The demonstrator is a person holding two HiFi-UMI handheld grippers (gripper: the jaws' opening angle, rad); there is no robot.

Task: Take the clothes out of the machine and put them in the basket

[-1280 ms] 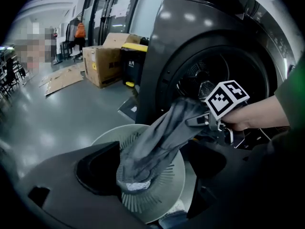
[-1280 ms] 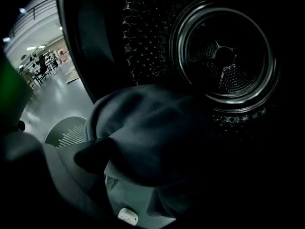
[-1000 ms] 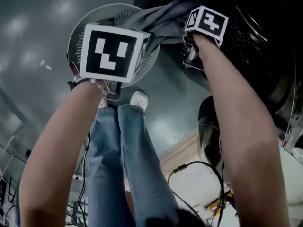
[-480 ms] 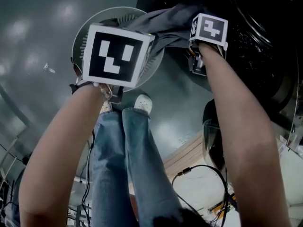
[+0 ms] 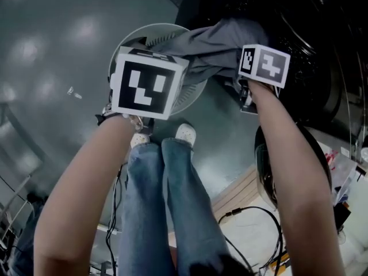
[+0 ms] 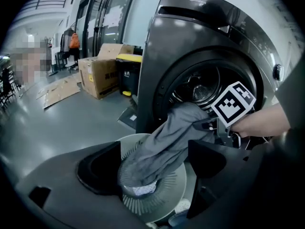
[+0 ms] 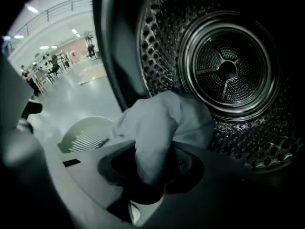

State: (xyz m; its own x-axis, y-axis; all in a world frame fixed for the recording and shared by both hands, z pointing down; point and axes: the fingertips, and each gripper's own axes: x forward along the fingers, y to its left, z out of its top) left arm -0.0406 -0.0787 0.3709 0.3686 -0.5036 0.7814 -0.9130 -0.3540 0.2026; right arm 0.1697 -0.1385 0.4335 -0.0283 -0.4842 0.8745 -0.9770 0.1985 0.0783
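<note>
R gripper [image 7: 148, 174] jaws just closed on grey garment [image 7: 162, 120] above basket [image 7: 78, 132].

all views dim, low contrast. glare from ceiling lights [image 7: 31, 8] on glossy floor [image 5: 86, 27]. both gripper views fisheye, black vignetted corners (edges bend hard). drum [image 7: 224, 70] mostly shadow with rim highlights; grey garment [image 7: 157, 128] close-up is soft.

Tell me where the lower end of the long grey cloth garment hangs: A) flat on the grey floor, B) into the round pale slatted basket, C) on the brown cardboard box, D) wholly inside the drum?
B: the grey cloth garment stretches from the opening of the dark front-loading machine down into the round pale slatted basket, well clear of the box and the floor.
</note>
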